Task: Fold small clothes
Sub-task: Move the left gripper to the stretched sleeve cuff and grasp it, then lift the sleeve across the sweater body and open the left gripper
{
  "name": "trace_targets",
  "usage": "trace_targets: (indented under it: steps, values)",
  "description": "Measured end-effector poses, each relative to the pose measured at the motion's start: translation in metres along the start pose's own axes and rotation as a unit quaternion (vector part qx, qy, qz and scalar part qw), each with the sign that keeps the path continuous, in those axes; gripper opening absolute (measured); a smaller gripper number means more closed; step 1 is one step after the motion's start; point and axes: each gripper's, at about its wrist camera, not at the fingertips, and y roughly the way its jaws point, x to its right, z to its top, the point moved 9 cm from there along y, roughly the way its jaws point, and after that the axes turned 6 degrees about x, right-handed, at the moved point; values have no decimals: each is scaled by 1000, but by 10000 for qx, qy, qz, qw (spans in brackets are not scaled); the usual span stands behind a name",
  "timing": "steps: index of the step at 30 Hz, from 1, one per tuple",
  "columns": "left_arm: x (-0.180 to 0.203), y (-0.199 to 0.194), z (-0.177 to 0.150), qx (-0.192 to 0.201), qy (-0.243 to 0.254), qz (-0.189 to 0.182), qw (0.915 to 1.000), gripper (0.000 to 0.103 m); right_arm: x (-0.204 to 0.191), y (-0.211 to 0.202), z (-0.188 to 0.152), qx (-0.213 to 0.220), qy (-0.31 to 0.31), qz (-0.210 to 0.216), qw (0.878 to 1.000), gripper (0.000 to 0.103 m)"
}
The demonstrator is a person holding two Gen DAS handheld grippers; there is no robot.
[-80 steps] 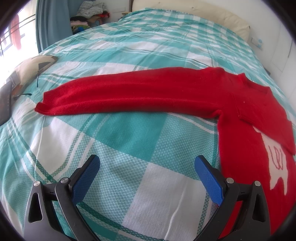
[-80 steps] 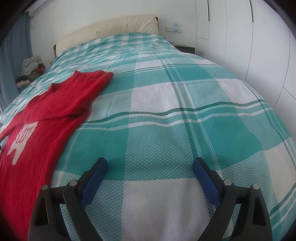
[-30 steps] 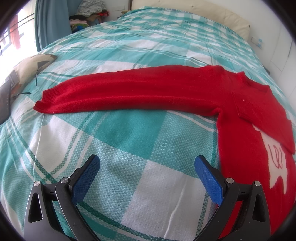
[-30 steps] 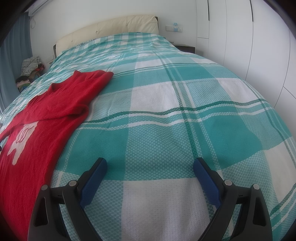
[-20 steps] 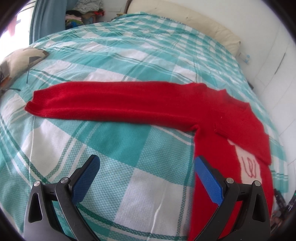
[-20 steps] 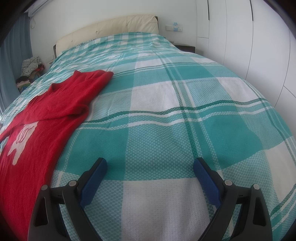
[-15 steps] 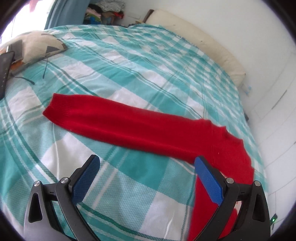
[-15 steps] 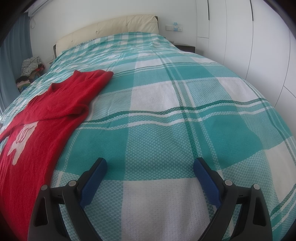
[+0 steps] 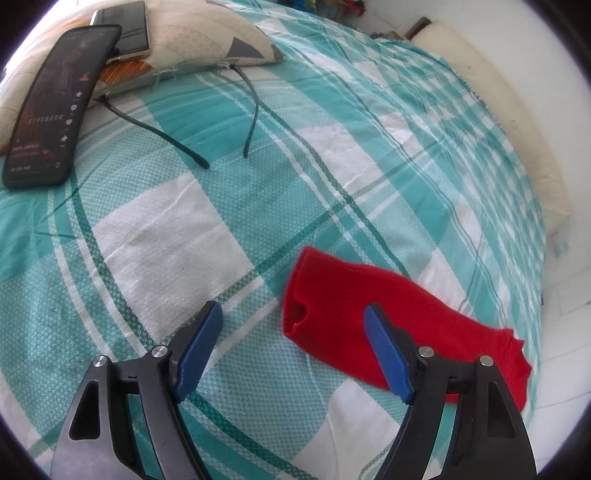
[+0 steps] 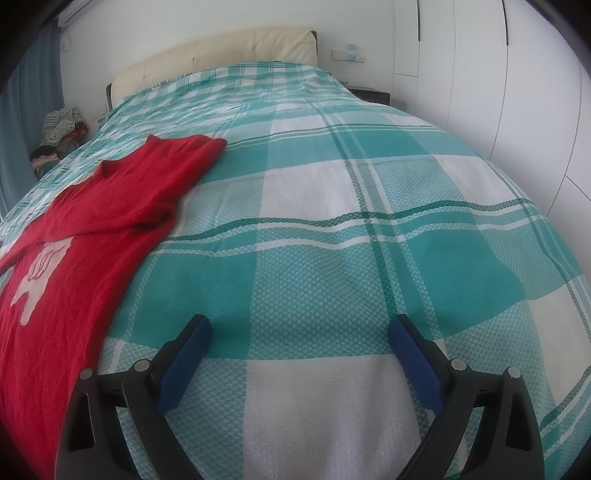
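A red knit sweater [image 10: 92, 236] with a white figure on its front lies flat on the teal-and-white checked bedspread [image 10: 332, 258], at the left of the right wrist view. Its long sleeve [image 9: 373, 317] stretches out in the left wrist view, and the cuff opening faces my left gripper [image 9: 293, 315]. My left gripper is open and empty, just above the bedspread, with the cuff end between its blue pads. My right gripper [image 10: 299, 325] is open and empty over bare bedspread, to the right of the sweater's body.
A black phone [image 9: 55, 107] and a second phone [image 9: 122, 29] lie on a cushion [image 9: 207, 40] at the far left, with thin dark glasses arms [image 9: 255, 110] beside it. A headboard [image 10: 214, 62], white wardrobe doors [image 10: 517, 92] and a clothes pile [image 10: 59, 129] ring the bed.
My left gripper has swung left along the sleeve and moved down close to its cuff end. The right gripper and the sweater have not moved.
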Motion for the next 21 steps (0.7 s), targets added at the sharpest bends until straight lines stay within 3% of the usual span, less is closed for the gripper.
trace_targets:
  steps: [2, 4, 5, 6, 9, 13, 17, 21]
  values:
    - [9, 5, -3, -64, 189, -46, 9998, 67, 0, 0, 0, -2, -1, -2, 10000, 96]
    - [15, 11, -6, -159, 346, -62, 9993, 46, 0, 0, 0, -2, 1, 1, 10000, 96]
    - [15, 14, -8, -211, 416, 31, 9989, 9, 0, 0, 0, -2, 0, 1, 10000, 96]
    - [14, 16, -8, -248, 448, 140, 9986, 4, 0, 0, 0, -3, 0, 1, 10000, 96]
    - [29, -4, 1, 122, 629, 292, 9975, 3, 0, 0, 0, -4, -2, -2, 10000, 96]
    - [110, -59, 19, 796, 1490, -30, 9856, 3, 0, 1, 0, -23, -13, -14, 10000, 96]
    - [231, -110, 11, 1082, 2354, -786, 9627, 3, 1, 1, 0, -49, -38, -35, 10000, 97]
    - [350, -142, -33, 1149, 3093, -1536, 9314, 3, 1, 1, 0, -54, -35, -33, 10000, 97]
